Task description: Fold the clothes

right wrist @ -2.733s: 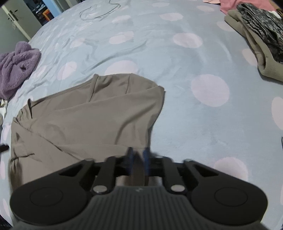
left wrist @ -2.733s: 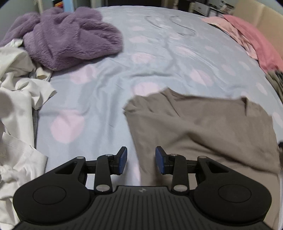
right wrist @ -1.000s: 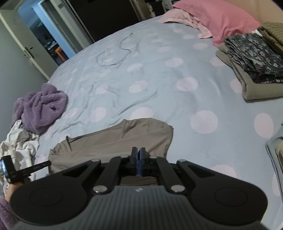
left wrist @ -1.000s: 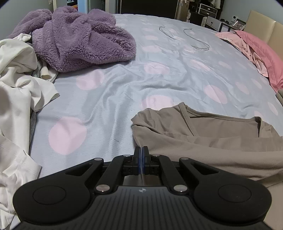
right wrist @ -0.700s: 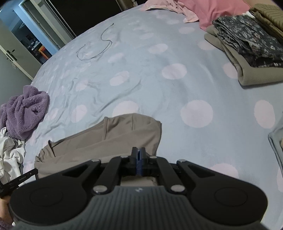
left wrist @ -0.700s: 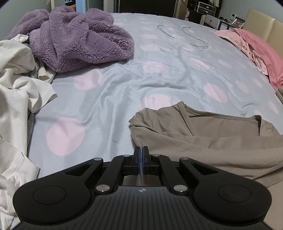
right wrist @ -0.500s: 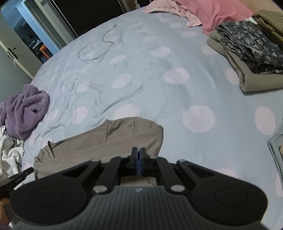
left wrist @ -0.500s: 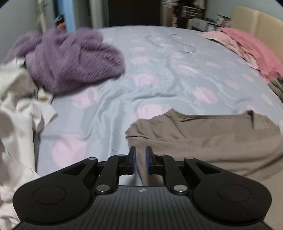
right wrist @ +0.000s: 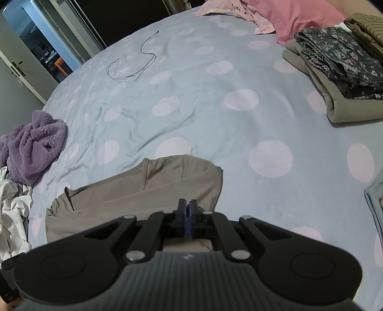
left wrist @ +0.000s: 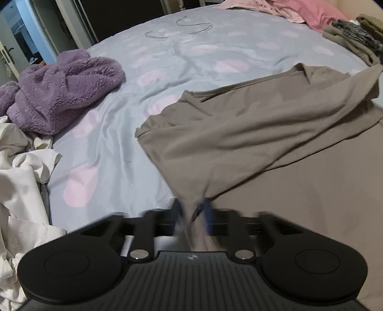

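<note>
A taupe shirt [left wrist: 251, 124] lies partly folded on the blue dotted bedsheet [left wrist: 203, 47]; it also shows in the right wrist view [right wrist: 143, 191]. My left gripper [left wrist: 191, 211] is blurred, its blue pads a little apart with a bunched fold of the shirt between them. My right gripper [right wrist: 186, 215] is shut on the shirt's near edge, the cloth passing under its fingers.
A purple fleece [left wrist: 59, 86] and white clothes [left wrist: 19, 181] lie at the left. A stack of folded clothes [right wrist: 340, 71] and a pink pillow [right wrist: 294, 16] sit at the right. A thin cable [right wrist: 134, 62] lies on the far sheet.
My left gripper opened slightly and swung right, and now has the shirt cloth gathered between its pads. My right gripper stays shut on the shirt and has barely moved.
</note>
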A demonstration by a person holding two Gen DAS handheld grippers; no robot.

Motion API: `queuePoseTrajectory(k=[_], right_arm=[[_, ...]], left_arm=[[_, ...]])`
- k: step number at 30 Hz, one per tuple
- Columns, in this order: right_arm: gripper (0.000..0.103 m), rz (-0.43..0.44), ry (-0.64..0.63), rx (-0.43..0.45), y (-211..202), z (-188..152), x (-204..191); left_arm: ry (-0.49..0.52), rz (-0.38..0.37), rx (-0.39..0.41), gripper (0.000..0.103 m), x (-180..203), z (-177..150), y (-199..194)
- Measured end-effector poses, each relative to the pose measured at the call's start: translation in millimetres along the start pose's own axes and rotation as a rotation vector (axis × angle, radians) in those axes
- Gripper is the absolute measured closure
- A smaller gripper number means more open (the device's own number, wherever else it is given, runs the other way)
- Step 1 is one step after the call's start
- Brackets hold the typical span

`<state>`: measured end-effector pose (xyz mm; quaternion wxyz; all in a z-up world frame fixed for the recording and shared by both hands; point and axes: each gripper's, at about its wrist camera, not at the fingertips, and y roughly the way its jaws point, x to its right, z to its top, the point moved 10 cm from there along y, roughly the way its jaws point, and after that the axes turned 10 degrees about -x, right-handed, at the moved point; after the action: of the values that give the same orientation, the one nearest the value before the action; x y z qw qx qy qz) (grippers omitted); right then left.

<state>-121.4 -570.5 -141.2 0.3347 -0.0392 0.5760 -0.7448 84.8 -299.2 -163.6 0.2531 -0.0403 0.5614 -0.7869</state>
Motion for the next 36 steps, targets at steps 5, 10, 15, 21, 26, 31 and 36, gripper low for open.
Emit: queuePoseTrajectory(k=[5, 10, 15, 21, 26, 31, 36], right_arm=[[0.101, -0.001, -0.022, 0.025, -7.3, 0.6, -2.9], [0.101, -0.021, -0.059, -0.042, -0.8, -14.8, -1.0], [0.092, -0.024, -0.055, -0.109, 20.8, -28.5, 7.4], [0.073, 0.013, 0.070, -0.111, 38.7, -17.1, 25.7], [0.072, 0.063, 0.162, -0.201, 65.5, -20.0, 32.5], [0.093, 0.090, 0.138, -0.213, 69.1, -25.9, 19.3], [0.094, 0.145, -0.131, -0.191, 53.0, -39.5, -41.6]], left_arm=[[-0.077, -0.005, 0.002, 0.101, -17.5, -1.4, -4.6], [-0.086, -0.026, -0.024, 0.101, -22.9, -8.0, -3.1], [-0.115, -0.075, -0.053, 0.098, -26.5, -9.2, -2.0], [-0.231, -0.207, 0.018, 0.083, -37.4, 6.2, -19.7], [-0.279, -0.207, 0.030, 0.083, -43.4, 17.1, -18.9], [-0.284, -0.200, 0.027, 0.083, -42.2, 19.2, -14.7], [-0.294, -0.183, 0.013, 0.083, -43.9, 16.7, -10.9]])
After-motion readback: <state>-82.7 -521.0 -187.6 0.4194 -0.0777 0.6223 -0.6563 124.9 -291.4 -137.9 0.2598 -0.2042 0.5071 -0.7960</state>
